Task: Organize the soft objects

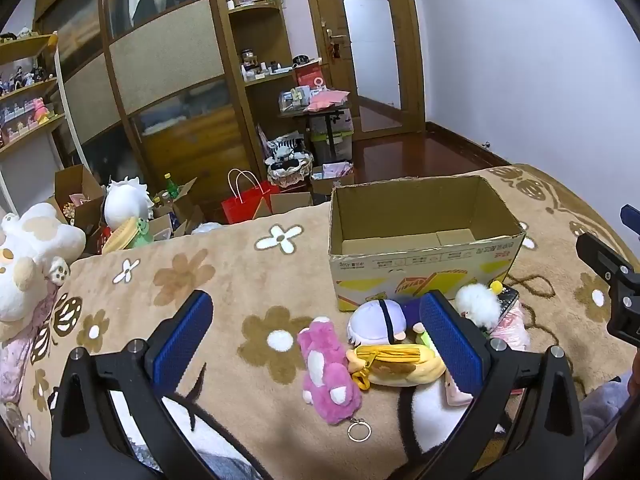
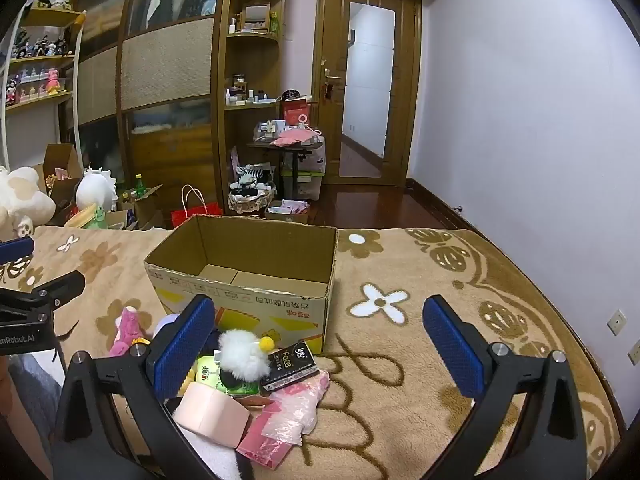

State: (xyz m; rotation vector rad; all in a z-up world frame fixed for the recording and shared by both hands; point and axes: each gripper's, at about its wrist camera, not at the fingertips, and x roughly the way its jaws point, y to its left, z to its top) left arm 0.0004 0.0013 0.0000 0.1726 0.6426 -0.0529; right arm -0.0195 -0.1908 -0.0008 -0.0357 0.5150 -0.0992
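Left gripper (image 1: 320, 336): hovering spread wide, gripping nothing.
Right gripper (image 2: 320, 344): hanging spread wide, likewise gripping nothing.
Cardboard box (image 2: 244, 280): sitting open on the flowered blanket (image 2: 400, 360), at 12 o'clock from the toys; Chinese print unreadable.
Pink plush (image 1: 326, 364): lying at 6 o'clock of the box.
Black pack (image 2: 290, 364): reading "Face".
Left gripper's body: showing "Robot.AI" lettering.

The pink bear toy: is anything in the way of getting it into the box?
Nothing visible blocks it. The pink bear lies on the blanket just in front of the cardboard box, whose top is open, and the left gripper is open above it.
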